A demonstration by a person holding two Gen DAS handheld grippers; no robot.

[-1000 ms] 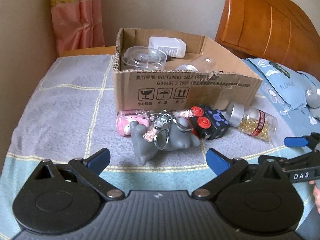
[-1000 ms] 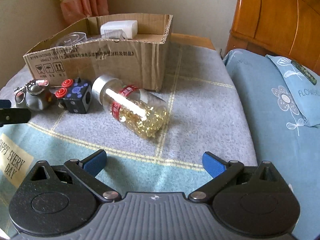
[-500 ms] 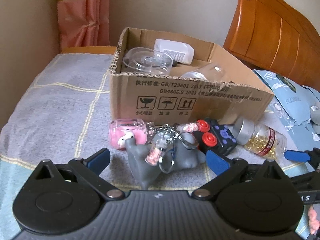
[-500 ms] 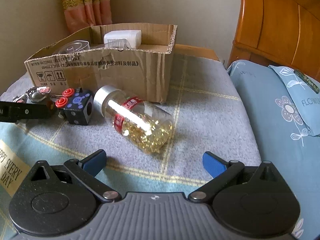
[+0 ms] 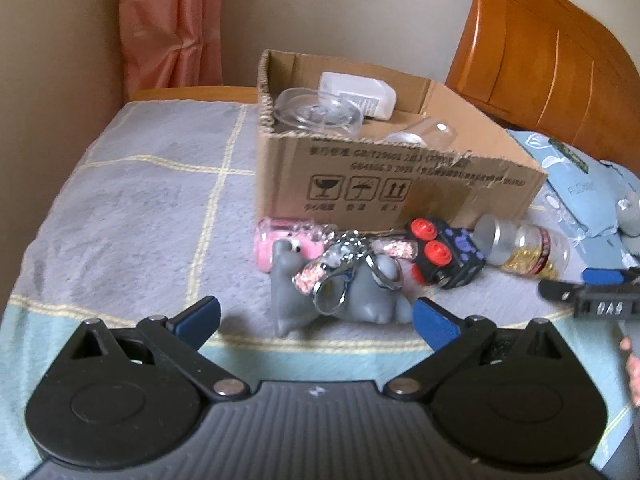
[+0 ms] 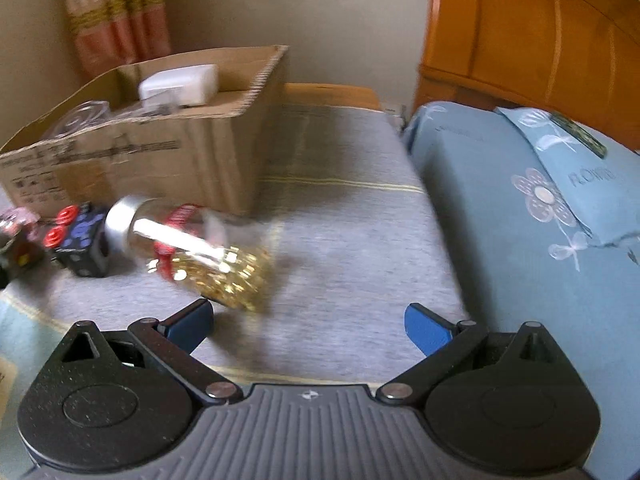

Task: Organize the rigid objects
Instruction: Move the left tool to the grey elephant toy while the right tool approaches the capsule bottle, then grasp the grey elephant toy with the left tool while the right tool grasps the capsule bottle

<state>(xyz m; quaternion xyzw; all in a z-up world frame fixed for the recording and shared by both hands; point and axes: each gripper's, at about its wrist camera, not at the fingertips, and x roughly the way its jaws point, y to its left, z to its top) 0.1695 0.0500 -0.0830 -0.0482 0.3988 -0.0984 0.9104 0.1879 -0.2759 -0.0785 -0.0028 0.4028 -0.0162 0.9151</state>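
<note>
A cardboard box stands on the grey blanket and holds a white charger and clear plastic containers. In front of it lie a pink case, a grey toy with key rings, a black cube with red buttons and a clear bottle of golden capsules. My left gripper is open, just short of the grey toy. My right gripper is open, its left finger close to the capsule bottle. The box and the cube show at the left there.
A wooden headboard rises at the right. A blue flowered pillow lies right of the blanket. A pink curtain hangs in the far corner. The right gripper's finger shows at the right edge of the left wrist view.
Both grippers have moved forward toward the objects. The grey toy and the capsule bottle now sit closer to the fingertips. Both stay open.
</note>
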